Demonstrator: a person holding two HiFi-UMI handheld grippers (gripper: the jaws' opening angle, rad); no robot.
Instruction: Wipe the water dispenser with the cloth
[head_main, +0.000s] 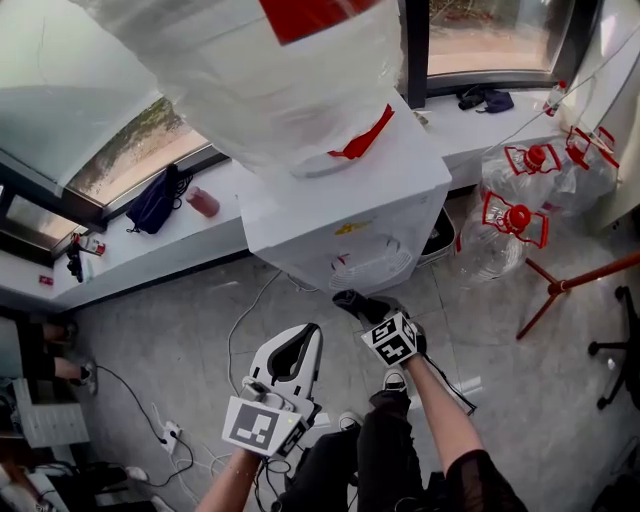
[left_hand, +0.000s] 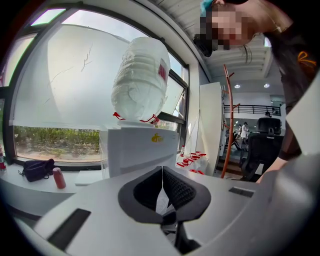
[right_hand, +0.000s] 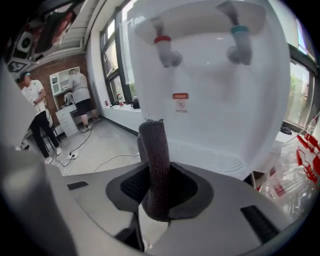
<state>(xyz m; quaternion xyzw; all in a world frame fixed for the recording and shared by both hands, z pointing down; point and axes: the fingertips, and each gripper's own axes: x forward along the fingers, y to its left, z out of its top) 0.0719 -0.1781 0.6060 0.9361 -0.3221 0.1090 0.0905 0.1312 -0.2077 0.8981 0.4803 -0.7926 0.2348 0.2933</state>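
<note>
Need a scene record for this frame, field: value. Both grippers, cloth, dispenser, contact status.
left hand-held gripper: jaws shut, nothing between them, apart from the dispenser
right hand-held gripper: jaws shut on cloth
cloth: dark, rolled, sticking up out of the jaws
water dispenser: white, red tap and blue tap on the front, bottle on top
contact: cannot tell; cloth faces the front panel below the taps
floor: clear red-capped bottles beside the dispenser

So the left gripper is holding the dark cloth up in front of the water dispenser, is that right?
Not quite: it is the right gripper that holds the dark cloth up in front of the water dispenser, as the right gripper view shows.
</note>
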